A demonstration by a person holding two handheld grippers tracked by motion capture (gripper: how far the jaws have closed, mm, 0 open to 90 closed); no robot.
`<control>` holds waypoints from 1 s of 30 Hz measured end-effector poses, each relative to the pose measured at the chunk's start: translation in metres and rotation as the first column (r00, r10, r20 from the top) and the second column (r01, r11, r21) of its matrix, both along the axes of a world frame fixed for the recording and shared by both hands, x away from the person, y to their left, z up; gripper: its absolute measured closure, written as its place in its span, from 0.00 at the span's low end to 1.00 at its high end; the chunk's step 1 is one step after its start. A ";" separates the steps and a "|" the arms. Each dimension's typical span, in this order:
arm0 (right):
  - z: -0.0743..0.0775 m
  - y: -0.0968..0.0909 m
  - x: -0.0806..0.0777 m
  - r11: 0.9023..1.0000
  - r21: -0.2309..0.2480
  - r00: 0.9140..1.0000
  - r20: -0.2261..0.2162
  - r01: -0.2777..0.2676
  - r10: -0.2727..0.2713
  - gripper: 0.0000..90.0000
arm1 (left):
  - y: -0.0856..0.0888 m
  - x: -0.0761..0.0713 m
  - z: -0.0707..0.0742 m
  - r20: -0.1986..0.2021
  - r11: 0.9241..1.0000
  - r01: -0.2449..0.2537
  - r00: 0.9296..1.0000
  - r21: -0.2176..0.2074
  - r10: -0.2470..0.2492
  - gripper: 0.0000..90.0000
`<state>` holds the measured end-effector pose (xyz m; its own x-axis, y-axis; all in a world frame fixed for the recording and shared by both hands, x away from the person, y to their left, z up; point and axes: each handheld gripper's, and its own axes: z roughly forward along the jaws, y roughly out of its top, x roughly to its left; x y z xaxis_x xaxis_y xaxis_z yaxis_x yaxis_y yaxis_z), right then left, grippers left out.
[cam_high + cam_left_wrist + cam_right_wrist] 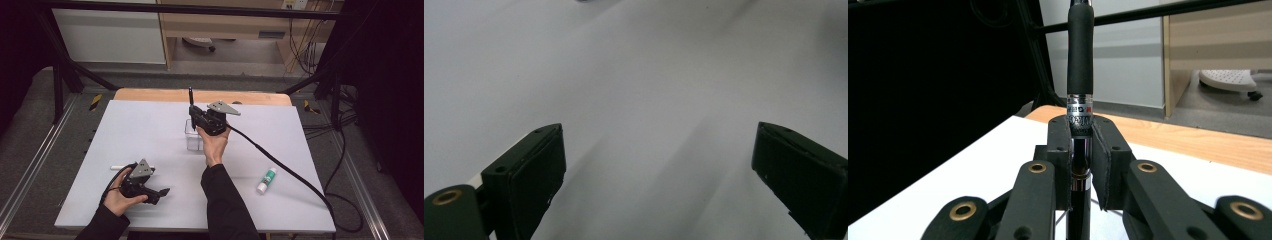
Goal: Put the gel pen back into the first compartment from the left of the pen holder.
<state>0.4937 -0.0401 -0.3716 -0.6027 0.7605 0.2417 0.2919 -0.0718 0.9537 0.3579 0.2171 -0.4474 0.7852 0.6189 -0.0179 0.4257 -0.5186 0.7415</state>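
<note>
Black pen (1080, 75) upright, clamped in your right gripper (192, 116) above the clear holder (192, 140) mid-table, your left gripper (159, 195) resting near the front edge, jaws wide apart, empty.

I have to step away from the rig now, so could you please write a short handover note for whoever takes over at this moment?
Right gripper: shut on the black pen, held upright above the clear container near the middle of the table.
Left gripper: open, nothing between its jaws, low over the table's near left part.
Other things: a white stick lies just beyond the left gripper; a glue stick lies at the right.
Done: pen picked up and brought over the container.
Left: probably lower the pen into the container and release it; the white stick and glue stick lie untouched.
</note>
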 end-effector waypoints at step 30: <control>-0.043 0.000 -0.005 0.998 -0.064 0.998 -0.060 -0.022 0.018 0.88 | -0.001 0.000 -0.002 -0.007 1.000 0.003 1.000 0.005 -0.003 0.08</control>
<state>0.4891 -0.0401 -0.4145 -0.6043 0.7633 0.2284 0.3488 -0.0043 0.9372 0.3574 0.2160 -0.4494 0.7870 0.6167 -0.0200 0.4292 -0.5239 0.7357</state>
